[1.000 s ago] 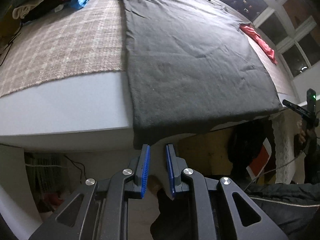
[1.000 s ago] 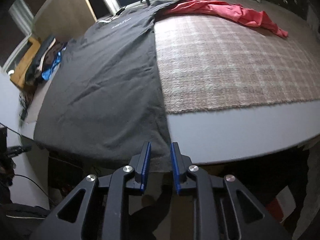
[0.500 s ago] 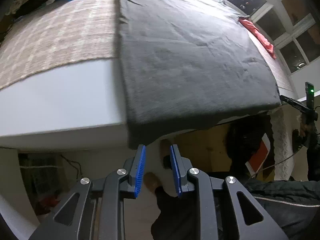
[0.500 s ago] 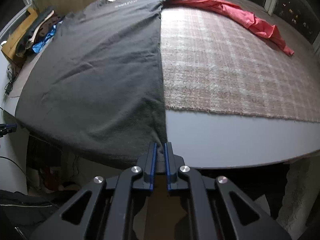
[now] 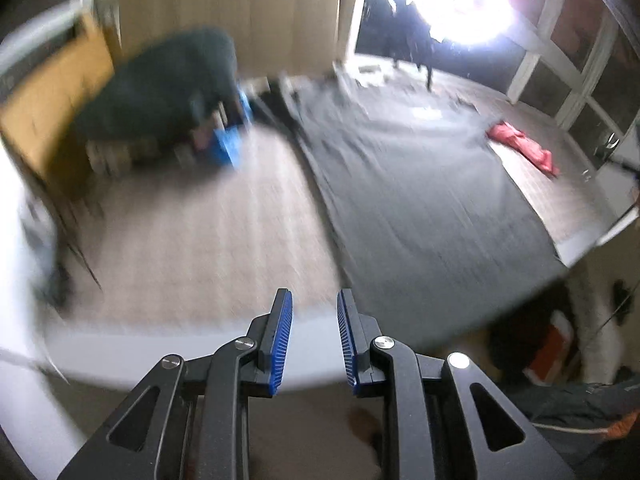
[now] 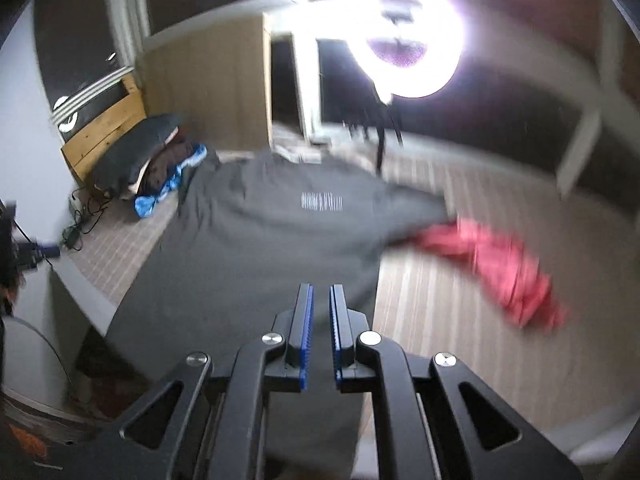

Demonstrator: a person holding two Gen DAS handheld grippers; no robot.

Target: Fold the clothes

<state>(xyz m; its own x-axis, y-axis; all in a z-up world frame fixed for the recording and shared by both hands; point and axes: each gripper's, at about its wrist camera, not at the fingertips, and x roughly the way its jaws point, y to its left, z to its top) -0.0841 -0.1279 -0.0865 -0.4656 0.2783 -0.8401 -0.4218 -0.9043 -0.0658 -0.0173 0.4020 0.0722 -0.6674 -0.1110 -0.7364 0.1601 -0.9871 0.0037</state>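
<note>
Left and right wrist views over the folding surface; both are motion-blurred. Your left gripper [image 5: 314, 308] hangs above the near white edge of the table [image 5: 160, 344], its blue-padded fingers spread with a clear gap that is closing slightly, and nothing lies between them. The dark shirt [image 5: 420, 200] is spread flat on the plaid blanket [image 5: 200, 240], just to the right of this gripper and apart from it, with its lower hem drooping over the table's near edge. Your right gripper [image 6: 321, 304] has its fingers drawn almost together, pinching the near right side of the dark shirt: grey cloth fills the narrow slit between the pads and hangs on below the gripper. In the right view the shirt runs away from you, a pale printed mark on its far part. A red garment [image 6: 500, 268] lies on the blanket, touching the shirt's right sleeve. A pile of clothes [image 6: 160, 168] sits at the far left corner, and a ring light [image 6: 404, 40] glares beyond.
</note>
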